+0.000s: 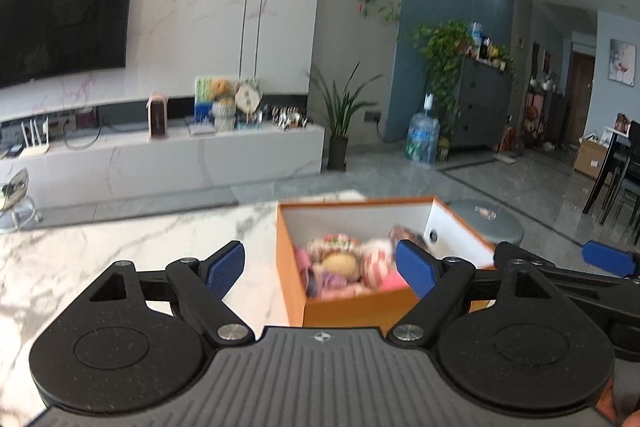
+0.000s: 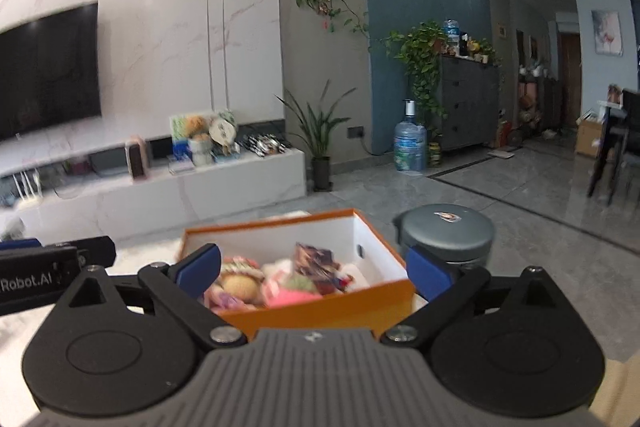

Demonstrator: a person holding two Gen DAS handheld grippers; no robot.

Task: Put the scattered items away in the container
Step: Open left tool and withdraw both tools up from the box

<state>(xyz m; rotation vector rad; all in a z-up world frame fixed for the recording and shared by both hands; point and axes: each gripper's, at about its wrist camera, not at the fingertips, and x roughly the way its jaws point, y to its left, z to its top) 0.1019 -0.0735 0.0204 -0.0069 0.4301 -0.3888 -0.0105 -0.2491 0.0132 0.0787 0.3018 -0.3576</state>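
Soft toys lie in the orange cardboard box [image 2: 320, 311]; task looks nearly done.
Left gripper [image 1: 320, 269] and right gripper [image 2: 316, 273] fingers spread, empty; white marble bench [image 1: 120, 247] bare.

I see the box [image 2: 320, 311] on the table [image 1: 120, 247], lower centre of both frames, with soft toys [image 2: 240, 283] lying inside it. A stool [image 2: 448, 231] stands right of the box. Behind, the cabinet [image 2: 180, 195] sits beneath the television [image 2: 44, 71] at upper left.
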